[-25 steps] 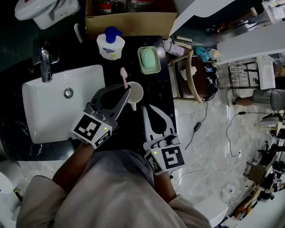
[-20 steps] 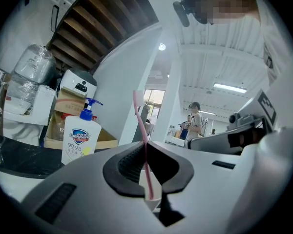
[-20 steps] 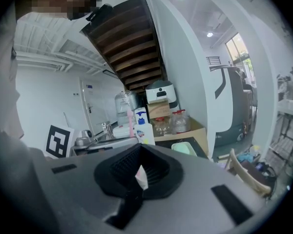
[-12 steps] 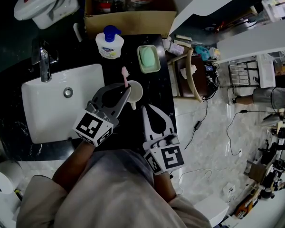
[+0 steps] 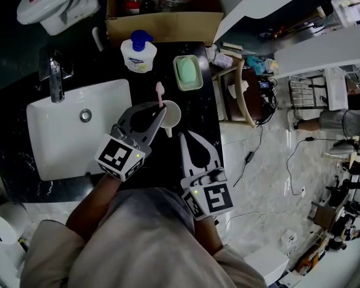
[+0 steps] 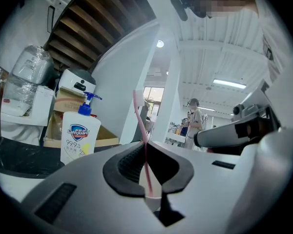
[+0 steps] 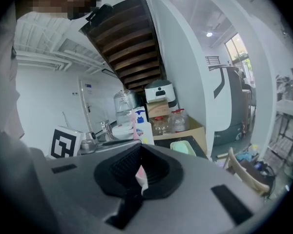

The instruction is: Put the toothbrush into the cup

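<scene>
Left claw (image 5: 161, 113) creeps forward toward the cup (image 5: 177, 119). Its marker cube (image 5: 120, 158) sits a bit higher and further right in the head view than 1 s ago. The pink toothbrush (image 5: 160, 92) pinched in it moves along, so the bristle head is now slightly nearer the cup's rim, with the lower end down in the cup mouth.

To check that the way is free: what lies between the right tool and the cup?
Nothing stands there. In the head view, only a short stretch of bare black counter separates the shut right tool from the cup.
</scene>
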The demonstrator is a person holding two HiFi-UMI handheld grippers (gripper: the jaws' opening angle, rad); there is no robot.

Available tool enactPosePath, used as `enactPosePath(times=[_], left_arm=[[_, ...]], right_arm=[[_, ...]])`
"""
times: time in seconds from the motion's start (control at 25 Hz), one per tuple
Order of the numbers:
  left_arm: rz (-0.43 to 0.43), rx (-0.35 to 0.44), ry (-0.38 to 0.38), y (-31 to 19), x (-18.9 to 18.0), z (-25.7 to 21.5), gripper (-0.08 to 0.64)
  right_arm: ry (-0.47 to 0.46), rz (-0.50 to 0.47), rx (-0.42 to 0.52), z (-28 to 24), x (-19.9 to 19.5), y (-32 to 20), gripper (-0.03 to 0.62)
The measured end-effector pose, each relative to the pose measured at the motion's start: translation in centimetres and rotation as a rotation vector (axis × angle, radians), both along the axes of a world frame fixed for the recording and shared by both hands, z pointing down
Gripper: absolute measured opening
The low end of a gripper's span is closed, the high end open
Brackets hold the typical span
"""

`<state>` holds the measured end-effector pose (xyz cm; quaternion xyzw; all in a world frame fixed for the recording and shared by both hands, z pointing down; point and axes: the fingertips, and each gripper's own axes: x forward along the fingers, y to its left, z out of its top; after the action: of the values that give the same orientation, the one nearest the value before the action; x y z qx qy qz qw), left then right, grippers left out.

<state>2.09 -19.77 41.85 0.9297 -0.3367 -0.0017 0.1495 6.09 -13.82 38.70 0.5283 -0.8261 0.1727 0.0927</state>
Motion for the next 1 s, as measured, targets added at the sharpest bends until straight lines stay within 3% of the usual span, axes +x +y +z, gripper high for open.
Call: enactPosePath(times=[0.2, 1.0], left_arm=[[-0.008, -0.020, 0.020, -0.4, -0.1, 0.2, 0.023], [0.023, 0.012, -0.073, -0.2, 0.9, 2.1, 0.023]], right_arm=[[0.002, -0.006, -0.003, 0.1, -0.3, 0.1, 0.006], [0.003, -0.007, -0.008, 0.3, -0.4, 0.2, 0.006]])
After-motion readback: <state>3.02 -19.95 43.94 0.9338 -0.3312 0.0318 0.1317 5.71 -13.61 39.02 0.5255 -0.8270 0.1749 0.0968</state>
